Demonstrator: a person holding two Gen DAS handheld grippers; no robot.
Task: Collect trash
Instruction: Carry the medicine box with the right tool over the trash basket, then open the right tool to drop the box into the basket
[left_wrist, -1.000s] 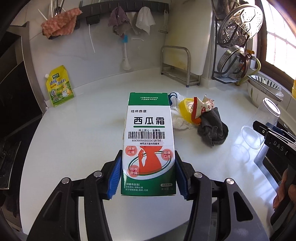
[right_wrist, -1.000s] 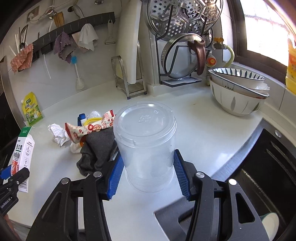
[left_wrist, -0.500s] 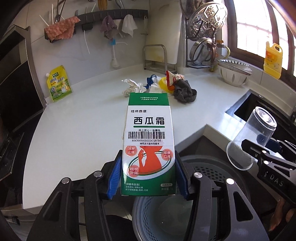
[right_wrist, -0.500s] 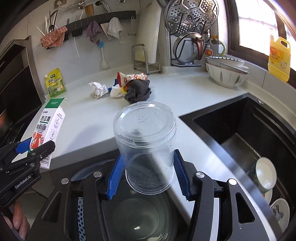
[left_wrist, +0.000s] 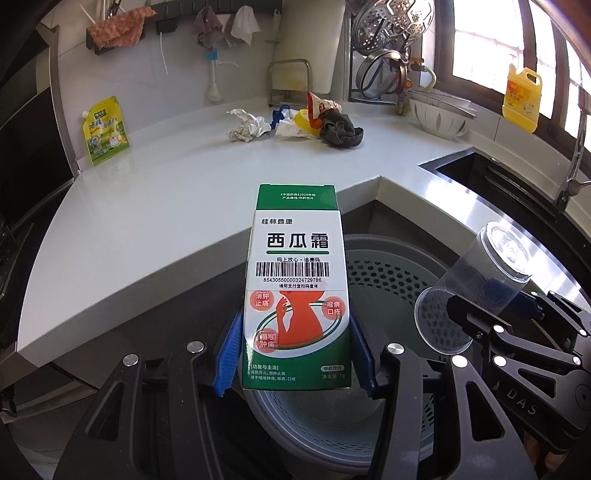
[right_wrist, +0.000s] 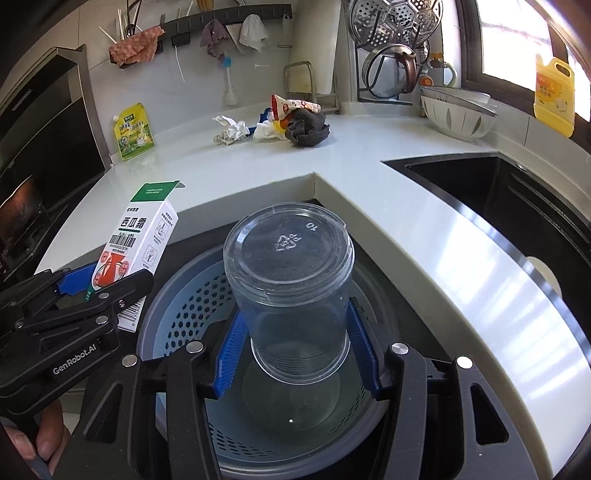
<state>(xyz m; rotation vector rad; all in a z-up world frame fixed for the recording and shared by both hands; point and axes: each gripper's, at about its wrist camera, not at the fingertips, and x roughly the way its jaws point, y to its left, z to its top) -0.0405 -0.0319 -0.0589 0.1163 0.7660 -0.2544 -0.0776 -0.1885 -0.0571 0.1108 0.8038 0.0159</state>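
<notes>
My left gripper (left_wrist: 295, 354) is shut on a green and white medicine box (left_wrist: 297, 291) and holds it above a grey perforated trash bin (left_wrist: 388, 273) below the counter edge. My right gripper (right_wrist: 297, 354) is shut on a clear plastic cup (right_wrist: 291, 288), bottom facing the camera, held over the same bin (right_wrist: 181, 314). The box also shows at the left of the right wrist view (right_wrist: 136, 243); the cup shows at the right of the left wrist view (left_wrist: 476, 288). More trash lies on the counter: crumpled paper (left_wrist: 245, 125), a snack wrapper (left_wrist: 321, 107), a dark cloth (left_wrist: 340, 131).
The white counter (left_wrist: 166, 206) wraps around the bin. A black sink (right_wrist: 517, 199) is to the right with bowls (right_wrist: 458, 114) beyond it. A yellow-green pouch (left_wrist: 105, 131) leans on the back wall. A yellow detergent bottle (left_wrist: 522, 96) stands by the window.
Both grippers have pulled back from over the counter to above the trash bin, still holding the box and the cup. The trash pile now lies farther away.
</notes>
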